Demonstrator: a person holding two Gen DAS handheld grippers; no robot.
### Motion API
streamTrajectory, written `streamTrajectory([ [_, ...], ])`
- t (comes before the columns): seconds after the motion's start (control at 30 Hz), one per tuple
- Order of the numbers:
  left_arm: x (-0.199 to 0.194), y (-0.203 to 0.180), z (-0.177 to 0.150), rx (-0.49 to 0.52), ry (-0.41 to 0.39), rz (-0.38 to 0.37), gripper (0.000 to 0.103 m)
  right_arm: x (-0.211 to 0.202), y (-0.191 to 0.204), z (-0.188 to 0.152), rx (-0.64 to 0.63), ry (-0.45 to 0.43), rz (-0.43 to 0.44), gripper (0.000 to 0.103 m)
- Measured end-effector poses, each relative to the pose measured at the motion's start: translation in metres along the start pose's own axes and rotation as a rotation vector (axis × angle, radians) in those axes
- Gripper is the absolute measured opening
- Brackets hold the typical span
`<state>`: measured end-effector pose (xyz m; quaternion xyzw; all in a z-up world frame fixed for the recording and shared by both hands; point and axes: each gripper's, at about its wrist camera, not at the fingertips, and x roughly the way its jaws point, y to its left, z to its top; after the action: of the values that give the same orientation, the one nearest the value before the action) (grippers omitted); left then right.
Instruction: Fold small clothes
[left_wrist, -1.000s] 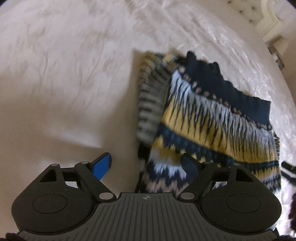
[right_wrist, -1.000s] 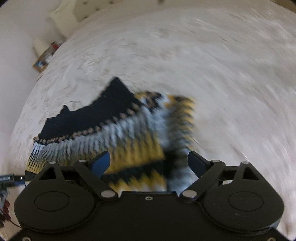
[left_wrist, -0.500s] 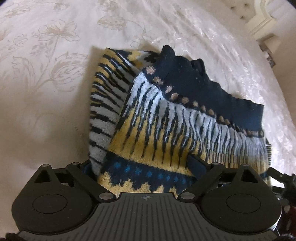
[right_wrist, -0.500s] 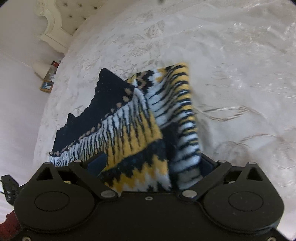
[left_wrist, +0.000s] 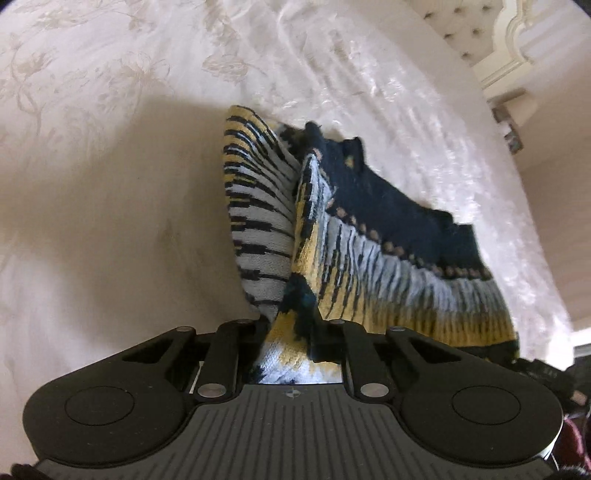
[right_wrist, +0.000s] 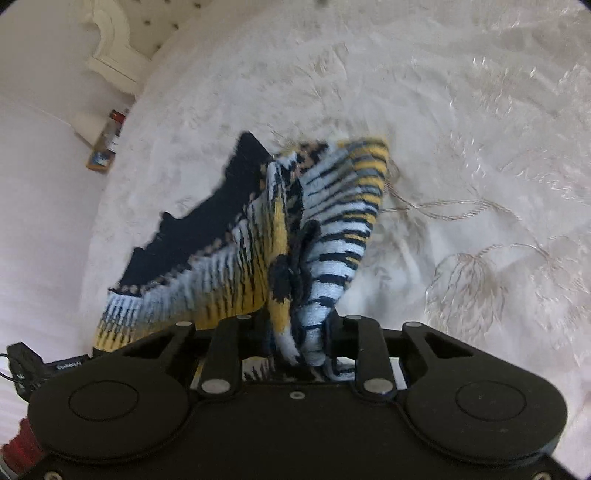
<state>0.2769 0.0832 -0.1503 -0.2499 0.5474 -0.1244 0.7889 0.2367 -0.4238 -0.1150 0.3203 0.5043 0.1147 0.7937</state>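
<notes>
Both tongs clamp the knitted garment (left_wrist: 369, 254): left gripper (left_wrist: 291, 332) and right gripper (right_wrist: 299, 325) pinch its near edge; folding is underway; next, I judge, carry that edge toward the far side of the bedspread (left_wrist: 110, 184).

Open bedspread (left_wrist: 110, 221) around sweater (left_wrist: 369, 236).

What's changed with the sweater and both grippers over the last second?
Both grippers went from open beside the knit to shut on it: the left gripper and the right gripper each pinch a bunched edge of the patterned sweater. The fabric, lying flat a second ago, now rises in a tented fold toward the cameras. The sweater's far, navy end still rests on the white bedspread, which looks unchanged.
</notes>
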Motion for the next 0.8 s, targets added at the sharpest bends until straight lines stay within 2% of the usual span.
streamTrajectory([
  [0.23, -0.034, 0.0, -0.05, -0.002, 0.047, -0.04, 0.015, -0.045, -0.008, -0.047, 0.02, 0.021, -0.015, 0.033],
  [0.37, -0.047, 0.004, -0.079, -0.054, 0.084, -0.064, 0.015, -0.07, -0.02, -0.077, 0.061, 0.047, -0.019, 0.033],
  [0.5, -0.042, 0.008, -0.102, -0.051, 0.122, -0.025, 0.018, -0.088, -0.03, -0.101, 0.1, 0.069, -0.033, 0.034],
  [0.57, -0.029, 0.016, -0.11, -0.042, 0.117, 0.058, 0.022, -0.085, -0.037, -0.108, 0.099, 0.062, -0.088, 0.041],
  [0.6, -0.022, 0.02, -0.113, -0.031, 0.107, 0.105, 0.027, -0.08, -0.041, -0.112, 0.091, 0.057, -0.127, 0.046],
  [0.63, -0.016, 0.023, -0.115, -0.025, 0.096, 0.134, 0.031, -0.076, -0.044, -0.115, 0.082, 0.054, -0.164, 0.047],
  [0.7, -0.013, 0.027, -0.121, -0.029, 0.063, 0.136, 0.034, -0.07, -0.051, -0.122, 0.083, 0.048, -0.209, 0.061],
  [0.8, -0.021, 0.027, -0.132, -0.021, 0.023, 0.117, 0.036, -0.075, -0.053, -0.132, 0.09, 0.03, -0.181, 0.066],
])
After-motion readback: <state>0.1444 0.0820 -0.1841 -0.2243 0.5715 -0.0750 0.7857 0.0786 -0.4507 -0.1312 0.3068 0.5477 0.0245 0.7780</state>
